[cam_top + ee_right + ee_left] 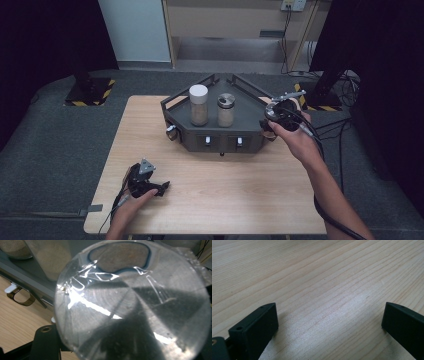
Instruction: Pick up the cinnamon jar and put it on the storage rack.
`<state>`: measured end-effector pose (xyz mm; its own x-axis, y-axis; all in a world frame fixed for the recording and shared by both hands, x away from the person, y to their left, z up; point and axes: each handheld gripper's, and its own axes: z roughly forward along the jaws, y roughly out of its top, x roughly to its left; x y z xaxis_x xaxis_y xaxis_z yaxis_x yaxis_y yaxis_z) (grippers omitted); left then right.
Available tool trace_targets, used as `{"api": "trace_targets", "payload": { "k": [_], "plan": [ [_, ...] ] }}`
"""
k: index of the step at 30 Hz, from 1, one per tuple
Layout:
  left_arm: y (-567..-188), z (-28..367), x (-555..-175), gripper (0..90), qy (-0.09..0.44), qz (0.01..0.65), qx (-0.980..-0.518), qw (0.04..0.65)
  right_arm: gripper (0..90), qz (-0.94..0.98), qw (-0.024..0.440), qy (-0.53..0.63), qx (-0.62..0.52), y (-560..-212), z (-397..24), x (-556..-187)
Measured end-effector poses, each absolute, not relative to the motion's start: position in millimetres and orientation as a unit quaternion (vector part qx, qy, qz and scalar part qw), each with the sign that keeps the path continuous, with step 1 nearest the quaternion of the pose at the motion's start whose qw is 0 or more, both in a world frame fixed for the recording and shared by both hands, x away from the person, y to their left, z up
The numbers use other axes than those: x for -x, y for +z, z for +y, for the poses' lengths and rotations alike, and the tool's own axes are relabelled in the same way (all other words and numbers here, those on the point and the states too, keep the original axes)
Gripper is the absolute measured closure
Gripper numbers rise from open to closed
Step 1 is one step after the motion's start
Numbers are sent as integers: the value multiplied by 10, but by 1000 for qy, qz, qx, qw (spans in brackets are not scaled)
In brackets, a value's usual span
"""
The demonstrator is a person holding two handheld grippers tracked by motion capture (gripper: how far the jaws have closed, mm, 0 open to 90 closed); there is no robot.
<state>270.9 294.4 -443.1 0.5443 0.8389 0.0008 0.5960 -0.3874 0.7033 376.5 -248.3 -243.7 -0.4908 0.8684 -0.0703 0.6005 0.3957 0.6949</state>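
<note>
On the dark grey angular metal rack (212, 135) stand two sand-filled jars: one white-lidded (199, 105), one silver-lidded (226, 110). At the rack's right end, the right gripper (276, 114) is clamped on a third, a round shiny metal lid (130, 305). Well in front of the rack, the left gripper (150, 186) rests, jaws wide apart, empty.

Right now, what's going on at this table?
A person works with a gripper in each hand. The right gripper is shut on a jar with a shiny metal lid, held at the right end of a dark corner rack on the wooden table. Two jars stand on the rack: a white-capped jar and a metal-capped jar. The left gripper rests low over the table, jaws open, holding nothing.
</note>
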Motion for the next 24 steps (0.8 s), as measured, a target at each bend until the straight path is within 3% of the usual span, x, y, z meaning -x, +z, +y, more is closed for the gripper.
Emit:
{"api": "trace_targets", "payload": {
  "k": [24],
  "plan": [
    [-4433, 2942, -2706, 0, 182, 442, -812, 334, 318, 805, 219, 305, -458, -2422, -2358, -3976]
  ]
}}
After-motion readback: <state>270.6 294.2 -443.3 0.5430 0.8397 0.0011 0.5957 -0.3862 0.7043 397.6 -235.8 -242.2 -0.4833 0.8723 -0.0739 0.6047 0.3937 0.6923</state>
